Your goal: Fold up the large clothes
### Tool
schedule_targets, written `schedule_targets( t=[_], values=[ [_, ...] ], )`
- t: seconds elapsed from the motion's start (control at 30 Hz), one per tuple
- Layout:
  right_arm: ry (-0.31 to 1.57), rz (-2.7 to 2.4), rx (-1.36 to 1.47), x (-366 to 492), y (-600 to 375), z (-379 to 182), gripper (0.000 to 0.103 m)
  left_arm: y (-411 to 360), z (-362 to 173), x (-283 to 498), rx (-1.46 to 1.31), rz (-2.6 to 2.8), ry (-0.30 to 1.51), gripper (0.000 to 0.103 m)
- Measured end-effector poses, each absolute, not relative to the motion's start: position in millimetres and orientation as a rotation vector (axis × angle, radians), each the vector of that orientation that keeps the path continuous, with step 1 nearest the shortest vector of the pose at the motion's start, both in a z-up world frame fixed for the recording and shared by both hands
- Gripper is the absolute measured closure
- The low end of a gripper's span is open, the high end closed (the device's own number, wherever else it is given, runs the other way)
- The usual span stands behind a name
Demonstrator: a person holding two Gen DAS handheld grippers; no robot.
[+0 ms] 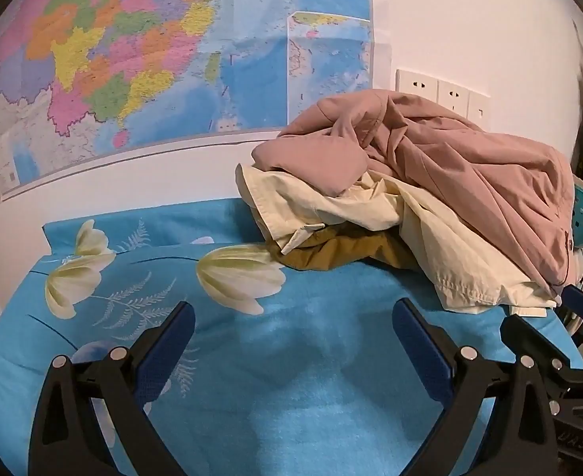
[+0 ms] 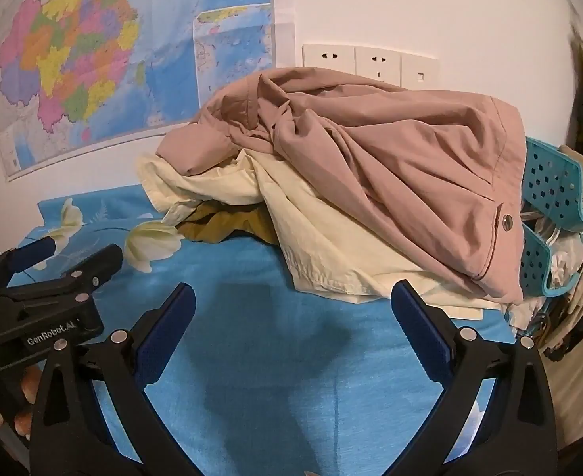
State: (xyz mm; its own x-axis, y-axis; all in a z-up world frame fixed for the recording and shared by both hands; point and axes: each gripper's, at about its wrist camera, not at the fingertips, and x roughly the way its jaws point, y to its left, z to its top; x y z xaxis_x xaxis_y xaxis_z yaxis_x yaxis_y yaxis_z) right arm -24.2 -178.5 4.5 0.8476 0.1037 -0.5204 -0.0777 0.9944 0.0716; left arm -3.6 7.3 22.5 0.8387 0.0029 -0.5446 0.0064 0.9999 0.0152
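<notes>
Blue floral bedsheet below a wall map and sockets. Heaped at two o'clock: pink garment over cream garment over mustard garment, against teal basket. Left gripper spread wide, holding nothing. Right gripper likewise agape, hovering just short of the cream hem.
</notes>
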Motion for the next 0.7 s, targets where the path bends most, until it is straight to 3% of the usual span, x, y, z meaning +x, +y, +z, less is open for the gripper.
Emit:
schedule_targets(
  t=[0.7],
  values=[
    [0.549,0.072,0.008,-25.6,-174.4,9.3,0.005,13.2,22.5,-7.9,-0.009,0.009,0.568,0.007]
  ],
)
